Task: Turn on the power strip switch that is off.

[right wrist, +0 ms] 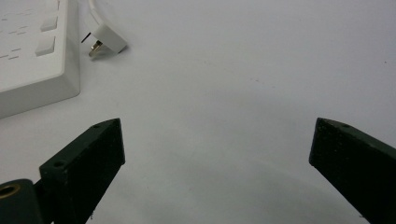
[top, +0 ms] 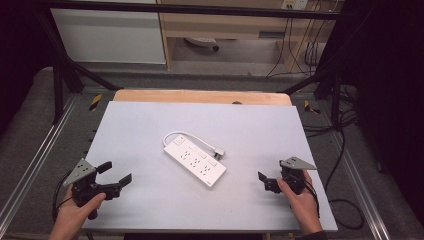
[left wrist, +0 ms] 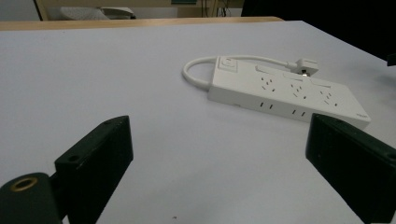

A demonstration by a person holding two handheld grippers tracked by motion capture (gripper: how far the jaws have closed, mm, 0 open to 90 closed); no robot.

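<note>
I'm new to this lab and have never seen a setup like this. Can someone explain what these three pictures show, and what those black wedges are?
A person sits at a table and holds a hand-operated gripper in each hand: the left gripper and the right gripper. There is no robot arm. The high view looks down from above the person's side. The other two pictures come from cameras mounted on the grippers, and the black wedges at the bottom of each are that gripper's own two jaws. Both pairs stand wide apart with nothing between them, so nothing is held. In the middle of the table lies a white power strip, with its short cable looped round and its plug lying beside it.
</note>
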